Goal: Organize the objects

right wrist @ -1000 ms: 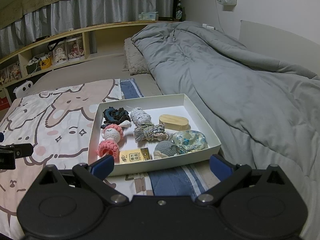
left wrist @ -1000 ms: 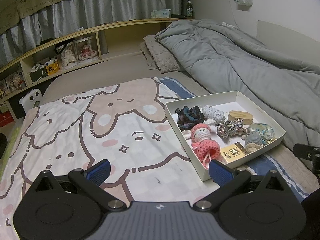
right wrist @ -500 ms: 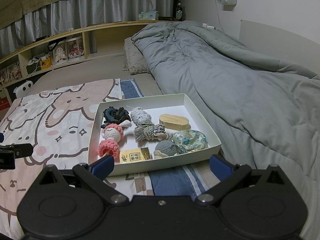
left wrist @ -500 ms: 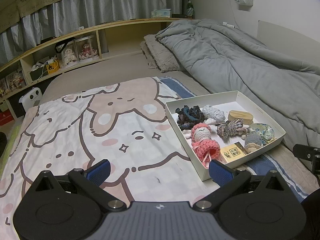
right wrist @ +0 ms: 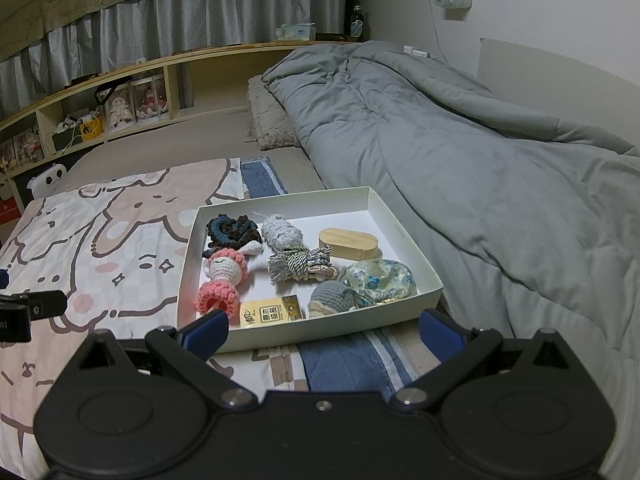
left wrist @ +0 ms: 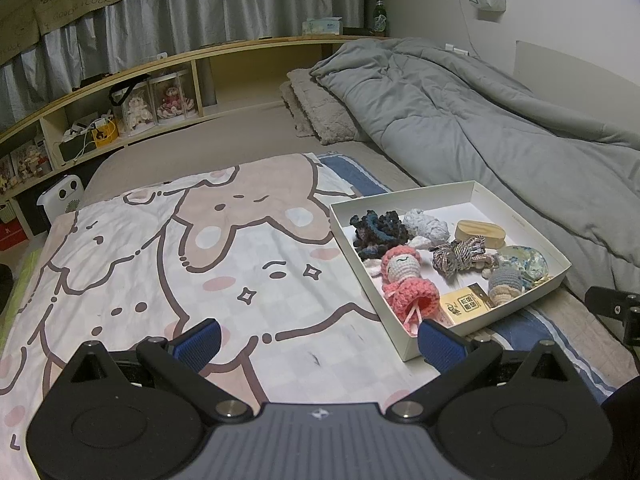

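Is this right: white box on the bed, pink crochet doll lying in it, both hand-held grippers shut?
Not quite. The white box is on the bed and the pink doll lies in it, but both hand-held grippers, left and right, are open and empty, as each wrist view shows.

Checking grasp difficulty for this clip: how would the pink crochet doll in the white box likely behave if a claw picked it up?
The pink crochet doll looks like soft yarn, so it would probably squash between the fingers rather than slip. It seems light for its size. Its flared skirt and loose strings may flop or snag, and it lies against the white box wall, crowding one finger.
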A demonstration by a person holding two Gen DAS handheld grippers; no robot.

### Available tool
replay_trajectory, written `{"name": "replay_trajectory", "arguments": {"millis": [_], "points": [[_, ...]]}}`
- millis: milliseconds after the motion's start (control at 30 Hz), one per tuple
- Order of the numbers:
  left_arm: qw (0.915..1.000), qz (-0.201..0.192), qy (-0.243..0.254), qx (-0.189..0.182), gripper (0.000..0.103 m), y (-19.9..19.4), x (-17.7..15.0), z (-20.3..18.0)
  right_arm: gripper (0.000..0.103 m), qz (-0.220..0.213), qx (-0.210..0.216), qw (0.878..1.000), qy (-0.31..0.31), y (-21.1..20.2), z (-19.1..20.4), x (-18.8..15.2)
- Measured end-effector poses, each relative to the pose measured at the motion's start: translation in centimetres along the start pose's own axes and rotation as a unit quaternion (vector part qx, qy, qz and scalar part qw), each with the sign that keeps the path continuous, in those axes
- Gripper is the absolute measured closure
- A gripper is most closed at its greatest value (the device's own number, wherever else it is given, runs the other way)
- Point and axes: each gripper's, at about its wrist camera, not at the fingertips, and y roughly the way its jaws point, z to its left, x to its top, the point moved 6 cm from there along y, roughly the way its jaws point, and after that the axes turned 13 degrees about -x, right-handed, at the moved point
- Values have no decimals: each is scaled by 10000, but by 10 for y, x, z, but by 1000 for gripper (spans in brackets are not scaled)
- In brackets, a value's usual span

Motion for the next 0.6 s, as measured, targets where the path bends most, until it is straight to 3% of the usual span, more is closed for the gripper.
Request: {"name": "replay_trajectory", "arguments": {"millis": [600], "points": [[10000,-2,-5,-7,0,-1,0,0,1,12,6,10000,0,0,1,-1]]}}
